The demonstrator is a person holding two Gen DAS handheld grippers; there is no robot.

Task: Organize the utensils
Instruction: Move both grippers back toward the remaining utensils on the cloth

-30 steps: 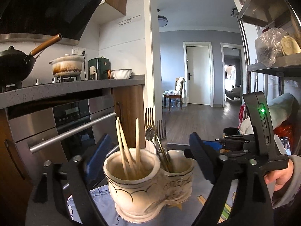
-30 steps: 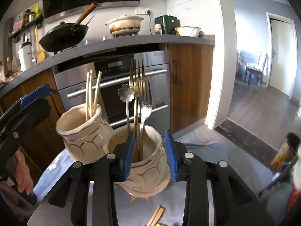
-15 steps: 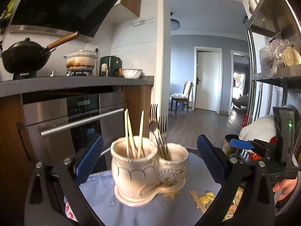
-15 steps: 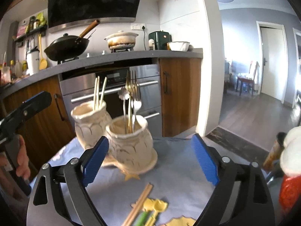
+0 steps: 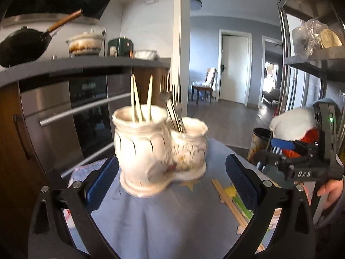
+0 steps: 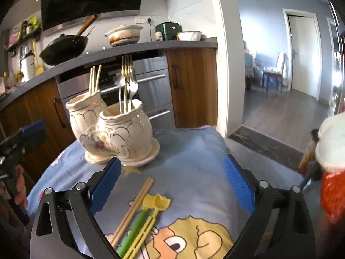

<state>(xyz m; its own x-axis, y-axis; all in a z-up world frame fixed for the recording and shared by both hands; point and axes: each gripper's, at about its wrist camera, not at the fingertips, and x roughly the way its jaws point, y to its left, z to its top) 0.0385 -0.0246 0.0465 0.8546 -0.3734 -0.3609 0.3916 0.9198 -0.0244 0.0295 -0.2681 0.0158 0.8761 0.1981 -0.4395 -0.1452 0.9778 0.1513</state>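
A cream ceramic two-cup utensil holder [image 5: 159, 151] [image 6: 114, 133] stands on a blue cartoon cloth [image 6: 189, 164]. One cup holds chopsticks [image 5: 140, 99] [image 6: 94, 79], the other forks and a spoon [image 5: 172, 108] [image 6: 127, 82]. A pair of wooden chopsticks [image 6: 133, 207] [image 5: 228, 200] and a yellow-green plastic utensil [image 6: 148, 218] lie on the cloth. My left gripper [image 5: 172, 181] is open and empty in front of the holder. My right gripper [image 6: 172, 187] is open and empty above the loose chopsticks; it also shows in the left wrist view [image 5: 301, 151].
Behind the holder is an oven front [image 6: 151, 86] under a grey counter [image 6: 129, 49] with a wok [image 6: 64, 47] and a pot [image 6: 123, 34]. A metal shelf rack [image 5: 312, 60] stands to the right. A tin [image 5: 258, 144] sits beside the table's right edge.
Both grippers have pulled back from the holder. The right gripper opened, released the fork in the cup, and now hangs over the loose chopsticks.
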